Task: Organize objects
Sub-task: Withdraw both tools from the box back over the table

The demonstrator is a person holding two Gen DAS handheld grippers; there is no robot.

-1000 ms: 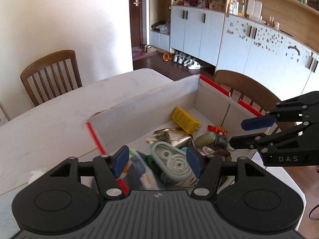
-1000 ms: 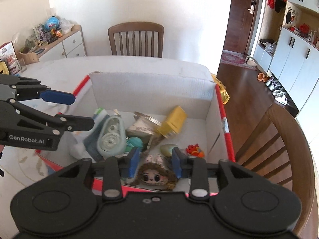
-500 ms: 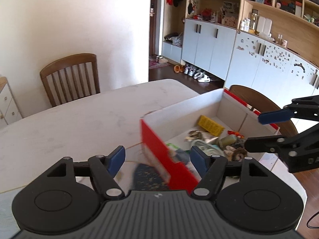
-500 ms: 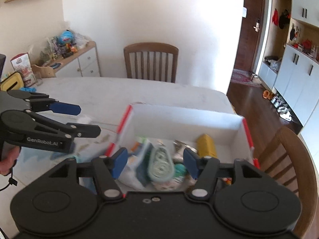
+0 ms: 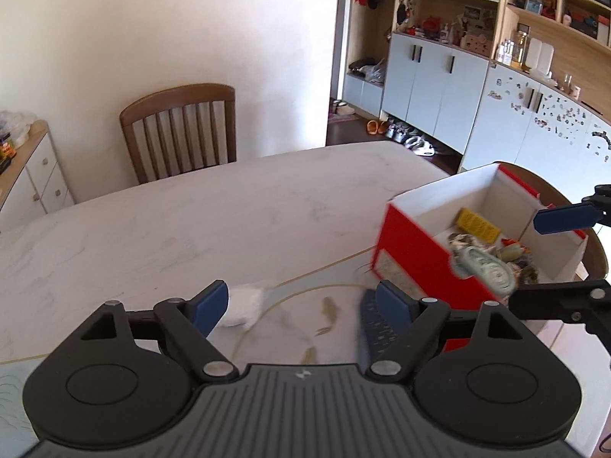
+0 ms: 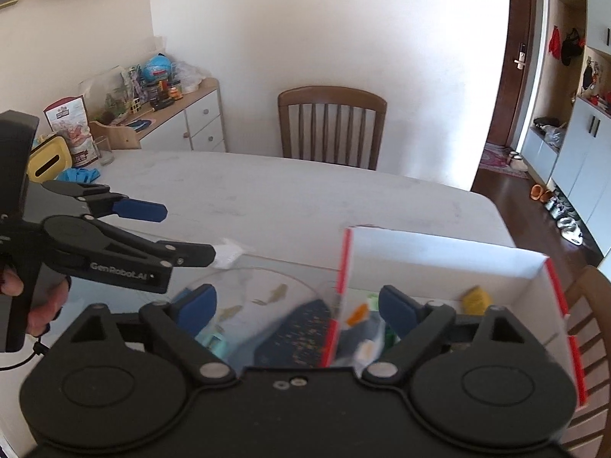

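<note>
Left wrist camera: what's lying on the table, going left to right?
White crumpled wad → dark blue speckled pouch → red-and-white box full of small items.

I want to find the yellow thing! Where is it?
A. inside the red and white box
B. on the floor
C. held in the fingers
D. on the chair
A: the yellow thing lies inside the red and white box, near its far wall.
</note>
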